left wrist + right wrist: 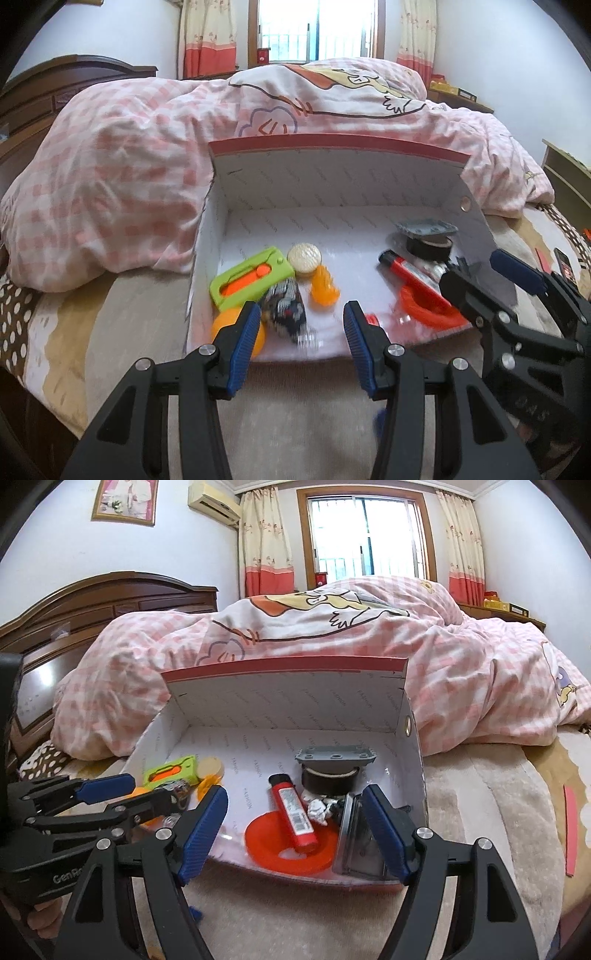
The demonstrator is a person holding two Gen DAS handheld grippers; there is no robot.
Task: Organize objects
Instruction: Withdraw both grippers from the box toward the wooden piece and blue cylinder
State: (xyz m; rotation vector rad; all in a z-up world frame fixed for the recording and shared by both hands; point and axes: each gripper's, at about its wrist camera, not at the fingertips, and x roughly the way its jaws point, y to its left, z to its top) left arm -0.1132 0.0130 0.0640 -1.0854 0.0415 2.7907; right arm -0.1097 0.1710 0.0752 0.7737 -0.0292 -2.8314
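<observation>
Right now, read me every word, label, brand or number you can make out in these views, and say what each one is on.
"FASHION": printed in repeating rows on the white lining of the box.
"GenRo", cut off at the frame's edge: on the left gripper body.
"DNS": my best reading of faint, upside-down letters on the right gripper arm.
Barcode label on the red tube: too small to read.

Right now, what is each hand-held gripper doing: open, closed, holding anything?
Left hand-held gripper: open, nothing held.
Right hand-held gripper: wide open, nothing held.
</observation>
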